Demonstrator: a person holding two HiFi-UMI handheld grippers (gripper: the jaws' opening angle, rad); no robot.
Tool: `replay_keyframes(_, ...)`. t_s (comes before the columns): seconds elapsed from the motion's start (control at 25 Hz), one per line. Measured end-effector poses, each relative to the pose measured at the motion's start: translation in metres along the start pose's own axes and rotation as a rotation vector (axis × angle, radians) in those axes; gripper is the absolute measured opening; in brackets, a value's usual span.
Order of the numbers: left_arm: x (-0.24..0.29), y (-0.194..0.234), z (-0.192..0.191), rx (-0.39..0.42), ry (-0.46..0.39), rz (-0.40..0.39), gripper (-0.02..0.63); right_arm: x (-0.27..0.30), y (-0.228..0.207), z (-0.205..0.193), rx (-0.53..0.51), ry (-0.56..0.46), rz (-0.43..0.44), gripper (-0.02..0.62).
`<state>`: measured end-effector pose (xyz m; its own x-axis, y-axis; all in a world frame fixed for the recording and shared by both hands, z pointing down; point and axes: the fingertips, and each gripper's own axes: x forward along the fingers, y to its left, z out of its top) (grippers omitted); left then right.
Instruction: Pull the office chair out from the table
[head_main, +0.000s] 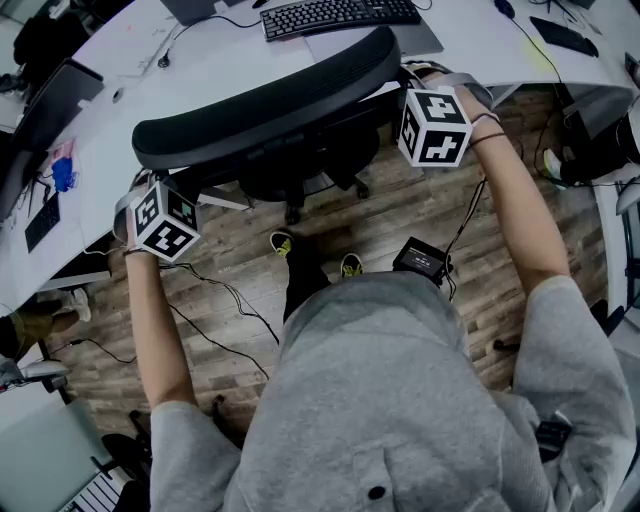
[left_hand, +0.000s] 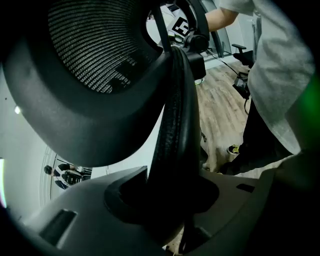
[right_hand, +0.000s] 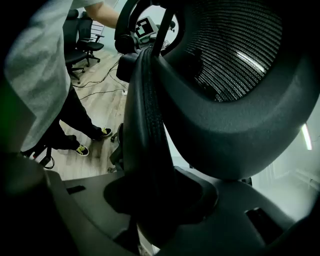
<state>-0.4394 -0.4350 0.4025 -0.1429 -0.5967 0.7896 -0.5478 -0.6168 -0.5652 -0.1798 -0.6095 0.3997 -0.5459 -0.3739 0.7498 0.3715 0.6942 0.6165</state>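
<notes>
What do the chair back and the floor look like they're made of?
Chair back: black mesh, fine grid visible, in a matte frame, probably plastic. Floor: matte wood-grain planks with seams; real wood or laminate, can't tell.

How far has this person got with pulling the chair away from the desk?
Done: both grippers are at the backrest, the left gripper on its left end and the right gripper on its right end. In hand: each pair of jaws is clamped over the backrest's rim. Left: the pull itself; the office chair sits tucked against the table.
</notes>
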Motion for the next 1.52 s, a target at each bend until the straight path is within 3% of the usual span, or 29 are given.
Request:
replay_keyframes(0.92,-0.007,-0.015,-0.018,0.096,0.043,-0.105,0.109,-0.008,0.016,0.011,-0.002,0.045,0.011,0.146)
replay_keyframes(1.24,-0.029,-0.045,-0.023,0.109,0.013,-0.102,0.109,-0.035,0.053,0.023,0.013,0.06,0.019,0.143)
replay_keyframes(1.52,-0.074,-0.1,-0.035,0.13,-0.008,-0.087,0.112,-0.08,0.117,0.046,0.035,0.075,0.001,0.143)
